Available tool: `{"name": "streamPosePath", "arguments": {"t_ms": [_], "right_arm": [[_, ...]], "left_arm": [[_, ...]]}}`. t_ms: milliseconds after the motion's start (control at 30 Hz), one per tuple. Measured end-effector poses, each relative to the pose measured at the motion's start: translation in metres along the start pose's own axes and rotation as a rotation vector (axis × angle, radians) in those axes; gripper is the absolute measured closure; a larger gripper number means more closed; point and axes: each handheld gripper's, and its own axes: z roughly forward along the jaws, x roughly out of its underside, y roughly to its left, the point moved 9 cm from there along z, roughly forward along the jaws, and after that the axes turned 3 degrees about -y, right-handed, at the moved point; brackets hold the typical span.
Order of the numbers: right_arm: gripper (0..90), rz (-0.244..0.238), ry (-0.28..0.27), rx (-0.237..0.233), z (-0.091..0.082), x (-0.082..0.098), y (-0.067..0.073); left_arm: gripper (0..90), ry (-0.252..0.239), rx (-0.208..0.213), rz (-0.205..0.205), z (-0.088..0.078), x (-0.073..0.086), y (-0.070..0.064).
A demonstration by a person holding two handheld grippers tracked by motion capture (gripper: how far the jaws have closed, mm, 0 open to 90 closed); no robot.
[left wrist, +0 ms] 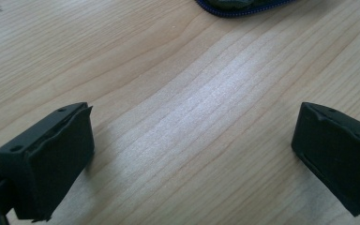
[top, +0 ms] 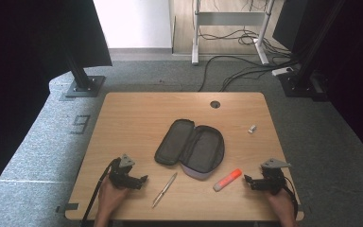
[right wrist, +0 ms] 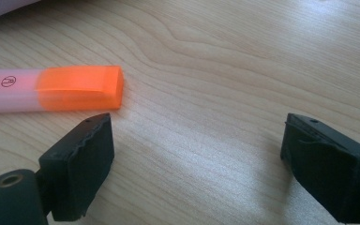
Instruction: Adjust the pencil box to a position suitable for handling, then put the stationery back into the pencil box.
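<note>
Two claws stand wide and empty over the desk (top: 123,113). Your right claw (top: 248,180) sits just beside the highlighter (top: 227,179), lower right of centre in the high view: light, stiff, slick plastic, so pinch it mid-barrel. The right gripper view reveals its orange cap (right wrist: 82,87); the high view adds the pen (top: 164,189), the open case (top: 190,147) and your left claw (top: 144,179)

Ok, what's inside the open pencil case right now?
The pencil case lies unzipped and spread flat, and both halves show just dark lining, nothing resting on it. Any inner pocket is too dark to judge. The pen and the highlighter lie outside on the table.
</note>
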Motion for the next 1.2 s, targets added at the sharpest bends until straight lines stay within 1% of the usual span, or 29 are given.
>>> {"name": "streamPosePath", "arguments": {"t_ms": [433,600,700,833,1033,1200], "right_arm": [[9.4,0.000,0.000,0.000,0.000,0.000,0.000],[6.8,0.004,0.007,0.003,0.001,0.000,0.001],[6.2,0.007,0.016,0.020,0.001,-0.001,-0.002],[6.2,0.027,-0.011,0.020,-0.003,-0.008,-0.006],[6.6,0.057,-0.026,0.024,-0.006,-0.014,-0.014],[6.9,0.057,-0.017,0.040,-0.005,-0.018,-0.020]], "left_arm": [[0.0,0.000,-0.005,-0.008,0.000,0.000,0.000],[0.0,0.001,-0.009,-0.012,0.000,0.000,-0.001],[0.0,0.000,-0.008,-0.013,0.000,0.000,-0.001],[0.0,0.001,-0.009,-0.013,0.000,0.000,-0.001],[0.0,0.001,-0.009,-0.013,0.000,0.000,-0.001],[0.0,0.000,-0.008,-0.014,0.000,0.000,-0.001]]}}
